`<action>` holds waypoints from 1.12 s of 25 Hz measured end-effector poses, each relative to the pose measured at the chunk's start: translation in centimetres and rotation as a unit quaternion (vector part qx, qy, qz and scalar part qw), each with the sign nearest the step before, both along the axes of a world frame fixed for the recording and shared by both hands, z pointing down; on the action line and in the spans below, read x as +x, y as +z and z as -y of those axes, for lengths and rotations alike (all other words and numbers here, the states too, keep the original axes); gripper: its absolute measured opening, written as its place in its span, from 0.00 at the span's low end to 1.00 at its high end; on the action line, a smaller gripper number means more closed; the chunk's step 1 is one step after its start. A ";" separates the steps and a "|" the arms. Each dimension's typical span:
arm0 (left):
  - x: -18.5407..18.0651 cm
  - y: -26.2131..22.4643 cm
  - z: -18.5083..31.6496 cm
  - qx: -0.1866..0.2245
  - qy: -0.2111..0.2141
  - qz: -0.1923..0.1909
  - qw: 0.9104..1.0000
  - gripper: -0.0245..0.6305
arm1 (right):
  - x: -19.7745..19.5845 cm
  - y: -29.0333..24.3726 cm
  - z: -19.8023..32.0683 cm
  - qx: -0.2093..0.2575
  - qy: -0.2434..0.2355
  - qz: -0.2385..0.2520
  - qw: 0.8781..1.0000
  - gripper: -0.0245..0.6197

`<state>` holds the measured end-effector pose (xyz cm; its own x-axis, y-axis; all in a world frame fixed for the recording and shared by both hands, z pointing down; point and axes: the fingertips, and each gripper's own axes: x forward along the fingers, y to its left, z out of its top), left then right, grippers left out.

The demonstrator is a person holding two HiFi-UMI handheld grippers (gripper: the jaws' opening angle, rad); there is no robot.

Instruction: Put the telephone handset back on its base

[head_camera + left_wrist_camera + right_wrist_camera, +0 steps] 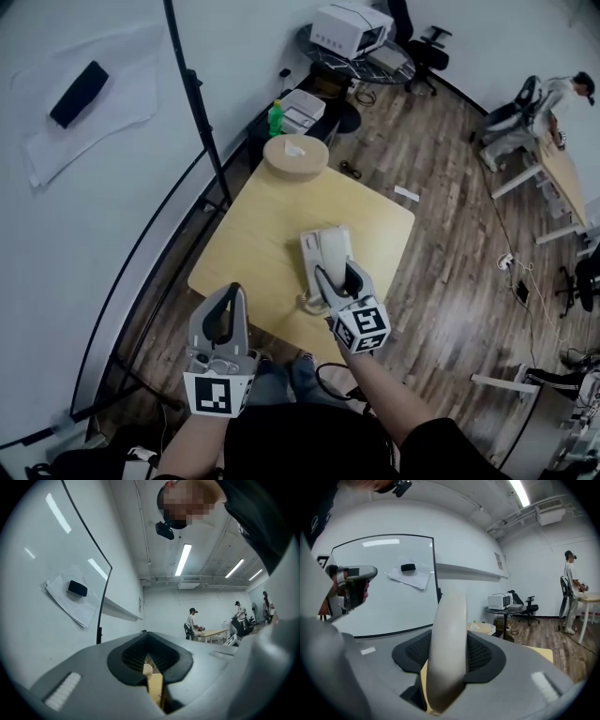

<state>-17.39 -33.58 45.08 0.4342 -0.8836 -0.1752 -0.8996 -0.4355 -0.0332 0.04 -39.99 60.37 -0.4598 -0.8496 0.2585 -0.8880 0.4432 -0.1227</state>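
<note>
Wood table [272,225]: R gripper [336,277] clamped on handset [335,246] just over base [310,251]; L gripper [228,302] closed, empty, left of base.

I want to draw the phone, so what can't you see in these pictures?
- Telephone base: head view, buttons too small; handset and right gripper cover its near part.
- Handset's lower end: right gripper view, hidden between the jaws clamped on it.
- Whether the handset touches the base: head view, hidden by the gripper.
- Table: left gripper view, mostly hidden by shut jaws.
</note>
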 end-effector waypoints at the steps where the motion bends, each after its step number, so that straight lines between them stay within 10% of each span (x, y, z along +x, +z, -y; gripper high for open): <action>1: 0.0 0.4 0.1 -0.007 0.000 0.012 1.000 0.04 | -0.1 1.1 0.5 -0.009 0.001 -0.001 1.000 0.37; 28: 0.3 7.1 0.8 -0.059 0.004 0.018 0.998 0.04 | -1.0 17.6 4.5 -0.129 -0.003 -0.037 0.991 0.37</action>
<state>-17.07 -34.35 52.23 0.4451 -0.8939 -0.0531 -0.8954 -0.4450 -0.0141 -0.95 -44.53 77.95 -0.4358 -0.7483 0.5002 -0.8965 0.4101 -0.1677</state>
